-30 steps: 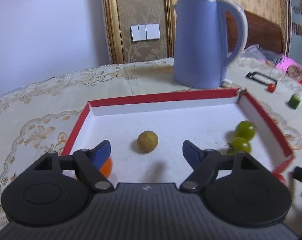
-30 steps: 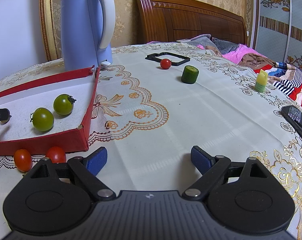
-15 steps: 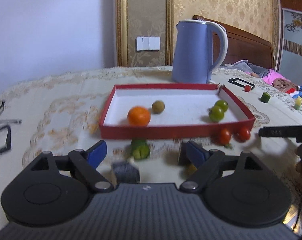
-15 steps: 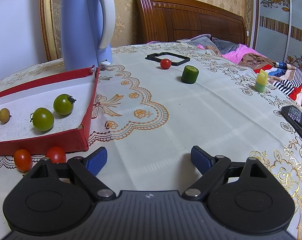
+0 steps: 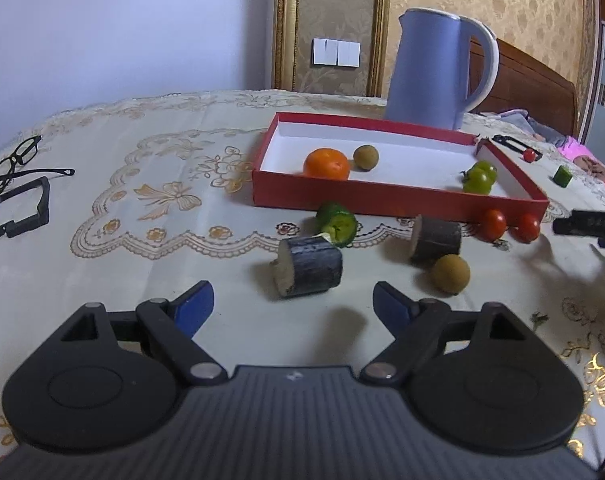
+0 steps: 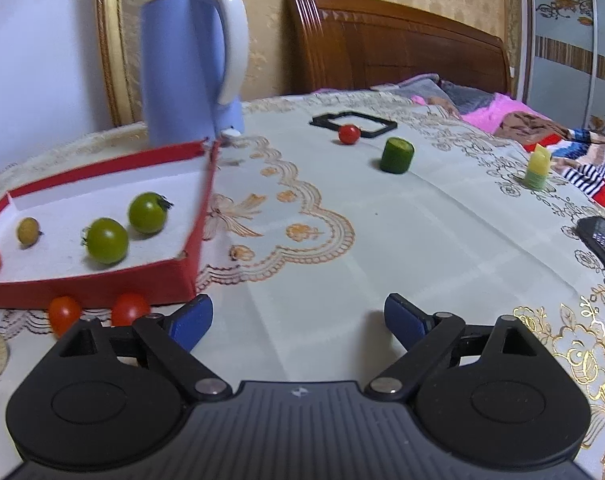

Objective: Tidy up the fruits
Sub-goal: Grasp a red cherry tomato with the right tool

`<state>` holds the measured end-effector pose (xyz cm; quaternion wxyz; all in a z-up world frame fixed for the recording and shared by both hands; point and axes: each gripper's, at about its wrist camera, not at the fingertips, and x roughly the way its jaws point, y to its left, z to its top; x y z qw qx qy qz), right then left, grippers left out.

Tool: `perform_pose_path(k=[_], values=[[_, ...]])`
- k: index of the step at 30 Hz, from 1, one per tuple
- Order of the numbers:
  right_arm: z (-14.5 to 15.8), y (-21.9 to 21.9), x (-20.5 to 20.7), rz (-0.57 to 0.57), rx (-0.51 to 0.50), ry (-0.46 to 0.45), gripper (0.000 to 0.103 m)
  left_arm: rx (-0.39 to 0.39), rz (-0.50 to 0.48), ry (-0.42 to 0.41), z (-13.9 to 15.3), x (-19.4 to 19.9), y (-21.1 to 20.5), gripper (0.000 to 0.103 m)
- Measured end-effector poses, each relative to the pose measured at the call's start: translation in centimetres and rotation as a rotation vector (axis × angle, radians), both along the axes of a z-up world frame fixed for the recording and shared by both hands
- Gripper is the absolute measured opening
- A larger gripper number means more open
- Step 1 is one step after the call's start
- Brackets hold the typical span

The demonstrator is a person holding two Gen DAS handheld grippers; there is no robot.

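A red tray [image 5: 382, 200] with a white floor holds an orange [image 5: 326, 163], a brown longan [image 5: 365, 157] and two green tomatoes [image 5: 478, 176]. In front of it lie a cucumber slice [image 5: 337, 224], two dark cut chunks [image 5: 308, 266], a second longan [image 5: 449, 274] and two red cherry tomatoes [image 5: 510, 224]. My left gripper [image 5: 292, 304] is open and empty, just short of the nearer chunk. My right gripper [image 6: 298, 318] is open and empty over bare cloth, right of the tray [image 6: 190, 264] and the cherry tomatoes [image 6: 130, 308].
A blue kettle [image 5: 434, 68] stands behind the tray. Glasses [image 5: 18, 158] and a black frame [image 5: 16, 212] lie far left. A cherry tomato [image 6: 349, 134], a cucumber piece [image 6: 397, 155], a yellow-green piece [image 6: 538, 168] and a phone [image 6: 602, 238] lie to the right.
My left gripper has pulled back out of the tray, leaving the orange there, and now faces the loose pieces in front. My right gripper has shifted slightly closer to the tray.
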<state>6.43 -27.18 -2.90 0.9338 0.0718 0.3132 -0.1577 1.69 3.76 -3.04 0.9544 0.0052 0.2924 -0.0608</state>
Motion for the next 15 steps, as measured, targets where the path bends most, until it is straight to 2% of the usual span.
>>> perform_pose_path(k=[3, 5, 10, 12, 15], values=[[0.3, -0.1, -0.8, 0.025, 0.061, -0.024, 0.093, 0.014, 0.005, 0.01, -0.4, 0.5, -0.1, 0.085], [0.5, 0.6, -1.2, 0.092, 0.102, -0.017, 0.089, 0.013, 0.005, 0.018, -0.4, 0.8, -0.1, 0.085], [1.0, 3.8, -1.8, 0.202, 0.039, -0.021, 0.082, 0.014, 0.001, 0.023, -0.4, 1.6, -0.1, 0.09], [1.1, 4.6, -1.7, 0.232, 0.042, -0.024, 0.068, 0.012, -0.005, 0.031, -0.5, 1.9, -0.1, 0.093], [0.8, 5.4, -0.8, 0.268, 0.052, -0.002, 0.054, 0.04, -0.011, 0.031, -0.6, 1.9, -0.4, 0.093]])
